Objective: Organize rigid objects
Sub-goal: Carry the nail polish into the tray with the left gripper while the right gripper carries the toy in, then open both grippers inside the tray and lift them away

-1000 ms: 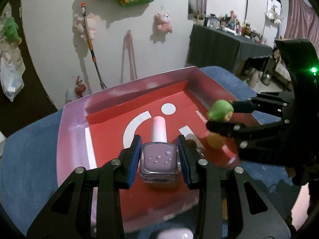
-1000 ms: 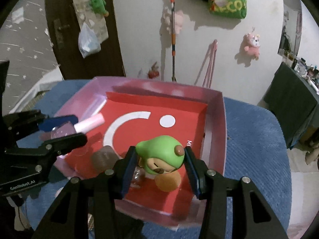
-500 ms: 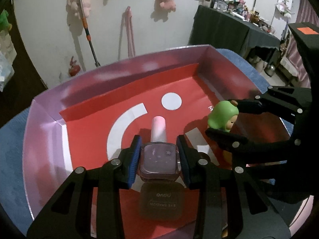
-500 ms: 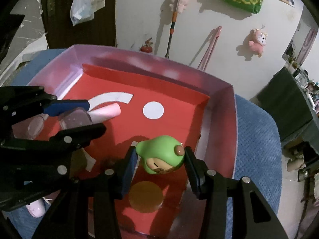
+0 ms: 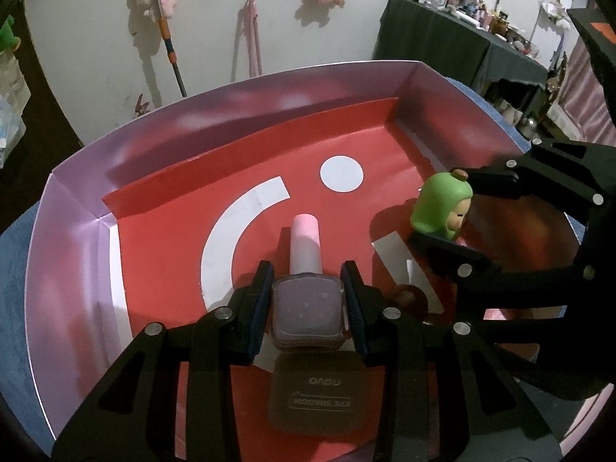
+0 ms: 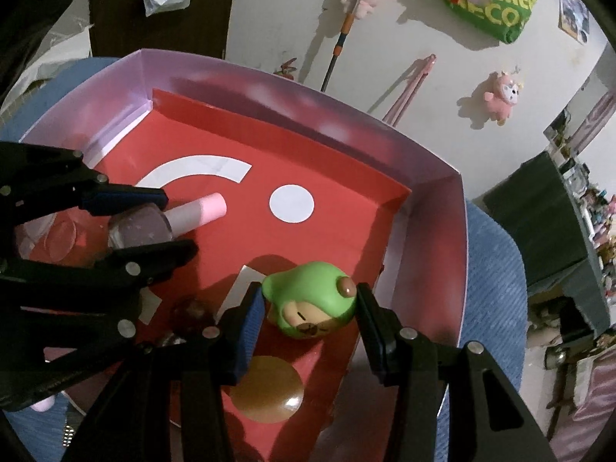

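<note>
- Landmark for everything here: a shallow box (image 5: 77,238) with pale lilac walls and a red floor printed with a white arc and a white dot. I hold both grippers over it, tilted down into it.
- Left of the box's middle, my left gripper (image 5: 308,308) is clamped on a nail polish bottle (image 5: 308,308): the blue pads press the two flat sides of its square lilac glass body, and its pink cap points toward the box's far wall. I judge that gripping the flat glass faces keeps the bottle from twisting while I lower it to the red floor.
- Directly beneath the bottle, nearer the box's front edge, lies a flat dark compact (image 5: 315,396) with printed lettering. Just right of it sits a small dark round thing; I cannot tell what it is.
- Toward the box's right wall, my right gripper (image 6: 310,308) is clamped on a green-hooded toy figure (image 6: 312,304), pads on either side of its head, its face tipped down. It hangs just above the floor, so I judge both items are about to be set down inside.
- Below the figure, near the front edge, lies an amber disc (image 6: 267,389).
- The box rests on a blue textured surface (image 6: 492,308); whether that is a counter or a bed I cannot tell.
- Beyond the box's far wall is a white wall with pink plush toys hung on it and a mop leaning there; a dark-draped table crowded with small things stands to the far right.
</note>
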The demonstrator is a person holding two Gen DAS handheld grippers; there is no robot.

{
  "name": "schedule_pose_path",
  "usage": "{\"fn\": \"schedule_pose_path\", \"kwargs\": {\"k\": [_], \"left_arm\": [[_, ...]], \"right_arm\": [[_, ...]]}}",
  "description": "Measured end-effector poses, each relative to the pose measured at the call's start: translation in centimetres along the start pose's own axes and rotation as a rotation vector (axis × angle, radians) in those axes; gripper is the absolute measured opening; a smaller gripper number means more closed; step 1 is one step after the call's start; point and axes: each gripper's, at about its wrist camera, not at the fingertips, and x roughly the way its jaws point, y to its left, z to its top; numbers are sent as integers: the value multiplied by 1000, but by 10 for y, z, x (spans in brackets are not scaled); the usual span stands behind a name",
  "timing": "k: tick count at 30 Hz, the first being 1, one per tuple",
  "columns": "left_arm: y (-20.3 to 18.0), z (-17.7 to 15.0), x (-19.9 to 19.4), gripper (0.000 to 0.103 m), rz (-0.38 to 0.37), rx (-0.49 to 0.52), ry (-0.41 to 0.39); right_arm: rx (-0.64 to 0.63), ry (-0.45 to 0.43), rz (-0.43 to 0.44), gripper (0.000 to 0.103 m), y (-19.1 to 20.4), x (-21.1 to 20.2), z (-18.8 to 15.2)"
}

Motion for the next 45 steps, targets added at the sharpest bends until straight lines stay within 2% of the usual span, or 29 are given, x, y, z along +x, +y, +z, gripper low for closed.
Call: {"fn": "schedule_pose_path", "kwargs": {"k": [16,19,23,24,27,30,32,36,39,45], "left_arm": [[7,-3,0,36,-36,-31,-5],[10,-4,-2,47,-41,-47,-4],[11,-8,-10,49,-64,-50,-32],[12,-9,-12,53,-67,-51,-37],[12,-13,-20,60,-78,-57,-58],[11,-17,-31,60,-84,-69,-81],[11,-21,-42,61,-103,-82,-109],[9,-31,-70,71,-135,-96,-175],[8,-43,-94,75,-151,-105,-232],[4,-73,-144,86,-72,-68,-380]], "right_arm": [[-21,10,-29,51,4,3,0],[-21,8,-33,51,5,3,0],[-12,9,-30,51,3,4,1],[-8,9,-28,51,3,3,0],[8,-1,-22,55,0,1,-2],[29,-17,-23,60,-4,-4,-5],[39,-28,-15,61,-6,-8,-7],[51,-57,-7,65,-7,-22,-10],[72,-106,8,73,-8,-42,-16],[161,-259,83,89,-10,-96,-40]]}}
